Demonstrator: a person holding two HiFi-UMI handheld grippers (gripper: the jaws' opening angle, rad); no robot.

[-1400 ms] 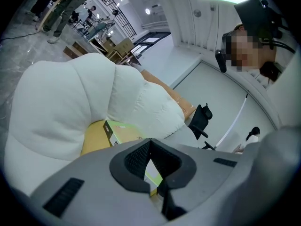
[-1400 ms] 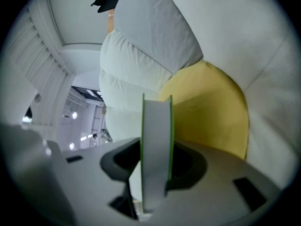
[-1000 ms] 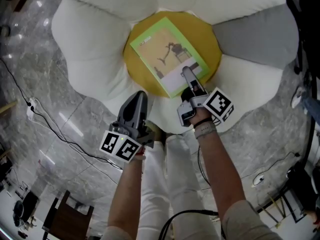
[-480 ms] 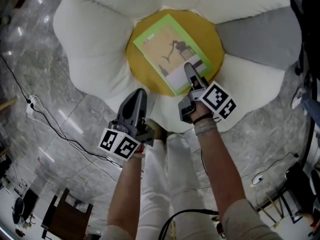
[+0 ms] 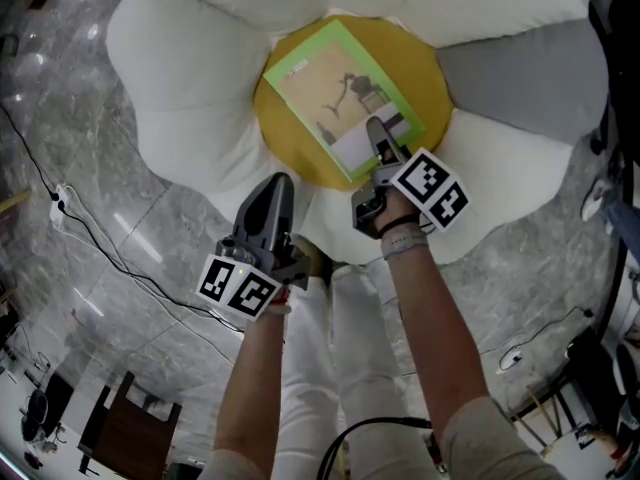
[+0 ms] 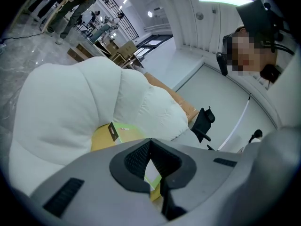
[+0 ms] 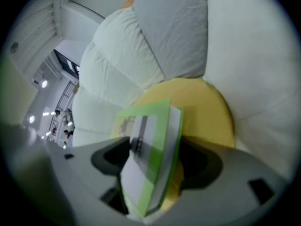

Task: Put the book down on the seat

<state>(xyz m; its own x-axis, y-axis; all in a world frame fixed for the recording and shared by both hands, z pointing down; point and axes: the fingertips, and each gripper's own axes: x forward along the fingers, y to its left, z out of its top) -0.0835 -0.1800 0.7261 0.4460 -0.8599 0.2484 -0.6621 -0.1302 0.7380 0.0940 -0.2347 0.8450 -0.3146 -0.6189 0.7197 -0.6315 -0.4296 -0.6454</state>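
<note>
- Our right claw (image 5: 376, 133) stands wide, its jaws having just been opening; the book (image 5: 340, 98) sits loosely between them, released, with a gap at each side
- Our left claw (image 5: 278, 186) is clenched on nothing, tips together, hanging over the seat's near edge, well apart from the book
- The seat is a flower-shaped cushion: a yellow centre (image 5: 425, 78), white petals (image 5: 190, 78) and one grey petal (image 5: 520, 73); it rests on a grey marble floor (image 5: 80, 168) crossed by a black cable (image 5: 110, 253)
- The green-bordered book lies on the yellow centre, its near end reaching between the right claw's jaws
</note>
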